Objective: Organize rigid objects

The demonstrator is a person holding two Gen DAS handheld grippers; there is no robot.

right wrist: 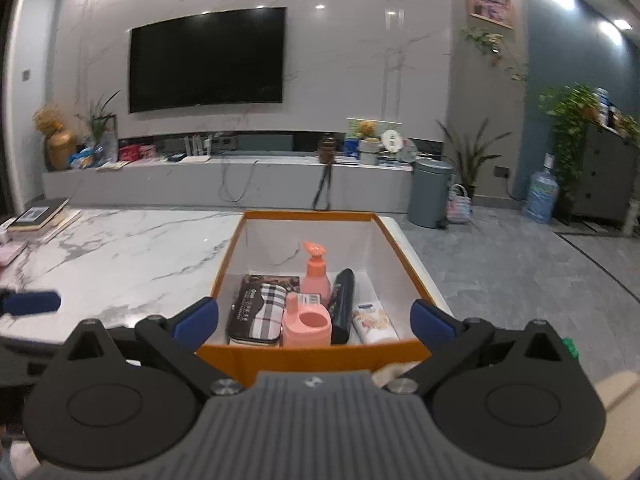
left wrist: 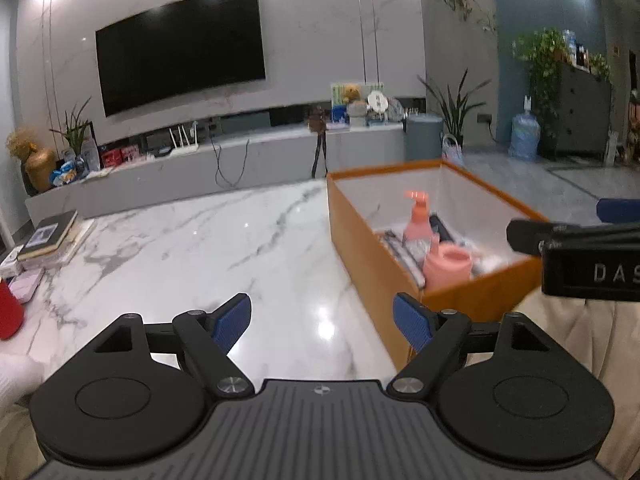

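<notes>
An orange box (right wrist: 404,264) with a white inside stands on the marble table (right wrist: 120,264). It holds a pink pump bottle (right wrist: 316,276), a pink cup (right wrist: 308,326), a plaid pouch (right wrist: 260,312), a black tube (right wrist: 344,304) and a white tube (right wrist: 374,322). My right gripper (right wrist: 316,318) is open and empty, just in front of the box's near wall. My left gripper (left wrist: 322,322) is open and empty above the table, left of the box (left wrist: 360,248). The right gripper's finger shows at the right edge of the left wrist view (left wrist: 528,234).
Stacked books (left wrist: 50,236) and a red object (left wrist: 8,310) lie at the table's far left. A TV wall and low cabinet stand behind. A grey bin (right wrist: 430,194) and a water jug (right wrist: 540,196) stand on the floor to the right.
</notes>
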